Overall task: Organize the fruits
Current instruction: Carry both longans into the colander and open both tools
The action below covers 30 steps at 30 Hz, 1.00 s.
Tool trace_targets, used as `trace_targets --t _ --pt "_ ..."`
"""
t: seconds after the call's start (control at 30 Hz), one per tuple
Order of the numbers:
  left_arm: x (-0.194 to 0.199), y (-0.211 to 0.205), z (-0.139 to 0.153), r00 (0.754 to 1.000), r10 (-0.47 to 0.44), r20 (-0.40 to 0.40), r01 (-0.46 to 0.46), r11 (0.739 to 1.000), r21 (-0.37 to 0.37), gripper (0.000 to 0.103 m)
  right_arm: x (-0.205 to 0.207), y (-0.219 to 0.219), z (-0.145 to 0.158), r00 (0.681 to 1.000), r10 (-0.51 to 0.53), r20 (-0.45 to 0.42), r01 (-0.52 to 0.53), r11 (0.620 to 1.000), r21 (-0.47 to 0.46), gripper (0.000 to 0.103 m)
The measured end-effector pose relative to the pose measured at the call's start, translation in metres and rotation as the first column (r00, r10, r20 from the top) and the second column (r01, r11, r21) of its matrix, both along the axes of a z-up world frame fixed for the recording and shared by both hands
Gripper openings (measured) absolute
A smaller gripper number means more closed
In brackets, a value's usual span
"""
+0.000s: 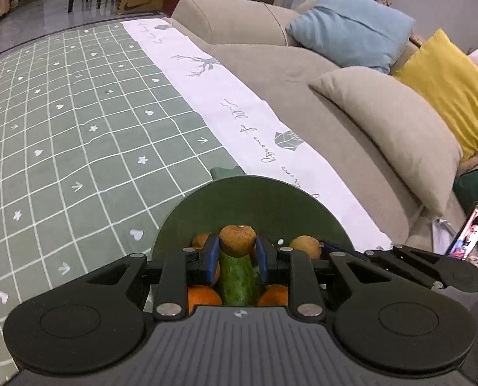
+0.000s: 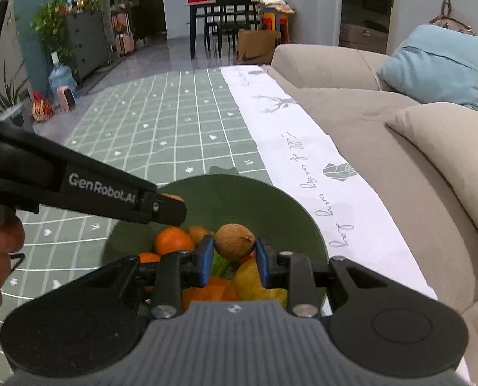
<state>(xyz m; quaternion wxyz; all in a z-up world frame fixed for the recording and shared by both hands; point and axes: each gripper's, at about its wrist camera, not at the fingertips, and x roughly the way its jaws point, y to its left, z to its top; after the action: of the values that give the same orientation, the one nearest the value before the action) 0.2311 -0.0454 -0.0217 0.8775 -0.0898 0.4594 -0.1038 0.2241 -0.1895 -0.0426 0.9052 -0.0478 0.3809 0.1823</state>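
Observation:
A dark green bowl [image 1: 248, 202] on the checked green tablecloth holds oranges [image 2: 173, 240], a green cucumber [image 1: 239, 276], a yellow fruit [image 2: 255, 281] and brown kiwis. My left gripper [image 1: 238, 254] is shut on a brown kiwi [image 1: 237, 240] over the bowl, above the cucumber. My right gripper [image 2: 234, 257] is shut on another brown kiwi [image 2: 234, 241] over the same bowl [image 2: 239, 199]. That kiwi and the right gripper's tip show at the right in the left wrist view [image 1: 305, 246]. The left gripper's black arm [image 2: 94, 189] crosses the right wrist view from the left.
A beige sofa [image 1: 303, 74] with beige, blue and yellow cushions runs along the table's right side. A white printed runner [image 1: 239, 112] lines that table edge. A phone on a stand [image 1: 470, 234] is at far right. Dining table, chairs and plants stand far behind.

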Motion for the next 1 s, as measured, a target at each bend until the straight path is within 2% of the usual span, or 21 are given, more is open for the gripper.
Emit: trace_targets --t 0.23,0.53,0.77,0.83,0.9,1.0 --pt "0.023 -0.007 -0.021 0.999 -0.024 -0.040 0.025 0.999 0.033 0.027 0.024 0.004 -0.020 0.999 0.023 -0.025 -0.024 0.998 -0.064 0.024" --pt "0.036 -0.010 -0.040 0.996 -0.034 -0.077 0.038 0.998 0.052 0.027 0.036 0.006 -0.037 0.998 0.036 -0.056 -0.041 0.996 -0.081 0.024" --pt "0.035 -0.010 -0.044 0.996 -0.033 -0.086 0.039 0.997 0.073 0.028 0.037 0.007 -0.038 0.998 0.037 -0.054 -0.041 0.996 -0.083 0.025" --pt "0.034 -0.010 -0.042 0.996 -0.033 -0.086 0.040 0.996 0.078 0.034 0.036 0.007 -0.035 0.998 0.040 -0.055 -0.045 0.995 -0.084 0.028" --pt "0.033 -0.009 -0.039 0.996 -0.033 -0.083 0.039 0.997 0.072 0.041 0.033 0.008 -0.032 0.998 0.047 -0.050 -0.051 0.995 -0.083 0.037" --pt "0.027 -0.007 -0.029 0.998 -0.028 -0.064 0.033 0.997 0.071 0.045 0.029 0.009 -0.024 0.997 0.059 -0.039 -0.063 0.994 -0.088 0.043"
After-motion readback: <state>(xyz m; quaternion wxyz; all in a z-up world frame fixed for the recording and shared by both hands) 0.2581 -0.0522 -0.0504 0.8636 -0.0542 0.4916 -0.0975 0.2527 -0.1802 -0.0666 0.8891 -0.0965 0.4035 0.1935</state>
